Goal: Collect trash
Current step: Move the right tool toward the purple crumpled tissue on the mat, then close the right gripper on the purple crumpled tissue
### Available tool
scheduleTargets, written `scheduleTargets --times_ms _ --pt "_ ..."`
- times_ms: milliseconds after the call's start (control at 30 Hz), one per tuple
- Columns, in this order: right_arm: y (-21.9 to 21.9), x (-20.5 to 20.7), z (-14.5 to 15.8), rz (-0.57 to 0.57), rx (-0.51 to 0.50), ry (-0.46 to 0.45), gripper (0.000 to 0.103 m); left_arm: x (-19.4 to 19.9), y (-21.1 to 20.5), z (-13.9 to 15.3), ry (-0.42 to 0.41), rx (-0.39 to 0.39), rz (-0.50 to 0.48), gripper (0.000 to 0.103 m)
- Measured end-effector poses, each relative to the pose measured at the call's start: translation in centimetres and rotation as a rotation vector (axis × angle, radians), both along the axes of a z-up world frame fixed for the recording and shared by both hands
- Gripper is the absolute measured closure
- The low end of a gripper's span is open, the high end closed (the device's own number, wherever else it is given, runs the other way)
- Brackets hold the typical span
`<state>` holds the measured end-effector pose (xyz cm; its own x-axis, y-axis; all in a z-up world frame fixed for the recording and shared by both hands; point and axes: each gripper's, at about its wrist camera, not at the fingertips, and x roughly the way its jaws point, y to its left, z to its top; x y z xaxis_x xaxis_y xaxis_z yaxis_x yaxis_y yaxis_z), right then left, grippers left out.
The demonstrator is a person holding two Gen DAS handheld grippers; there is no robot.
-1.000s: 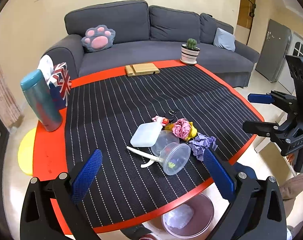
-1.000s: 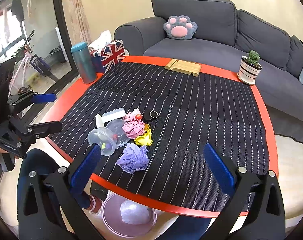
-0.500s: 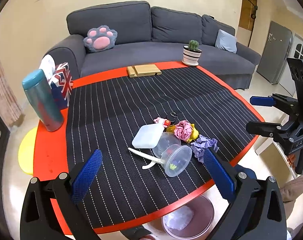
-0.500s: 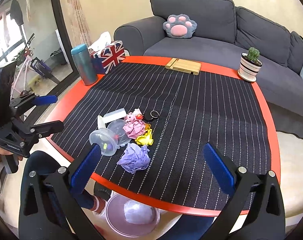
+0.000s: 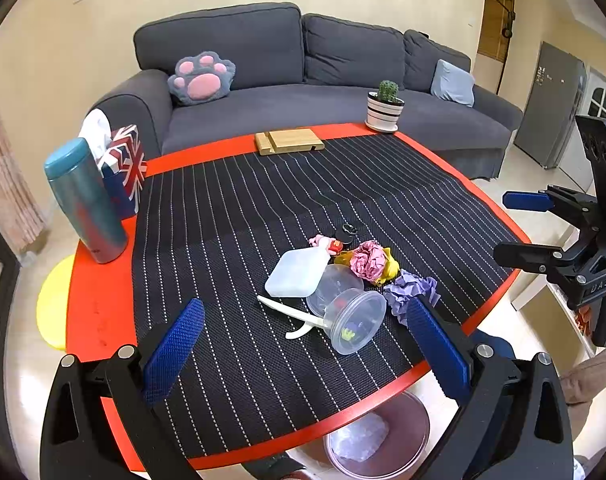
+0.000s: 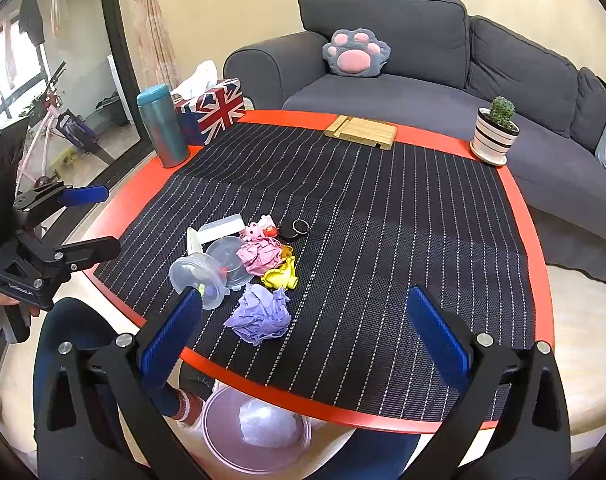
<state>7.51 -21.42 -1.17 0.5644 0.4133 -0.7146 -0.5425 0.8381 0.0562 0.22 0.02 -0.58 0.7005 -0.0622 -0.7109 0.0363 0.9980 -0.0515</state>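
The trash sits in one little heap near the front edge of the round red table (image 6: 527, 236), on the black striped mat (image 6: 383, 216). Count: three crumpled paper balls, one purple (image 6: 260, 316), one pink (image 6: 262, 255), one yellow (image 6: 281, 276). Then two clear plastic cups (image 6: 199, 278) lying on their sides and touching, one flat white plastic container (image 5: 295, 274), and one white plastic spoon (image 5: 291, 314) running under the nearer cup. A small pink toy (image 6: 259, 230) and one black key fob with a ring (image 6: 293, 228) lie just behind the heap.

Under the table edge, on the floor, there's one pinkish bin (image 6: 223, 436) with a single pale wad of paper already in it.

Both tools are spread wide and holding nothing: the left gripper (image 5: 303, 344) hangs over the near edge facing the heap, and the right gripper (image 6: 303, 332) hovers just past the purple ball.

Farther out on the table: one teal flask (image 6: 161, 126), one flag-print tissue box (image 6: 211, 110), one wooden stand (image 6: 361, 132), one potted cactus (image 6: 495, 136). Behind is one grey sofa (image 6: 423, 92) with one paw cushion (image 6: 355, 54).
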Motion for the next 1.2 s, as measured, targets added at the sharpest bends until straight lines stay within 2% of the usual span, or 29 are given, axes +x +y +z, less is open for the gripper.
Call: scheduleTargets --times_ms 433,600,1100,1167,1200 --pt "0.4 0.4 -0.8 0.019 -0.010 0.035 0.003 0.1 0.0 -0.5 0.010 0.004 0.005 0.006" --pt "1.7 0.9 -1.9 0.052 -0.066 0.052 0.003 0.3 0.2 -0.7 0.020 -0.008 0.014 0.006" --pt "5.1 3.0 -5.8 0.156 -0.138 0.164 0.003 0.7 0.4 -1.7 0.061 -0.009 0.012 0.006" --pt "5.5 3.2 -6.3 0.168 -0.143 0.182 0.007 0.6 0.4 -1.9 0.064 -0.009 0.012 0.006" --pt "5.7 3.2 -6.6 0.179 -0.152 0.195 0.017 0.6 0.4 -1.9 0.067 -0.010 0.011 0.006"
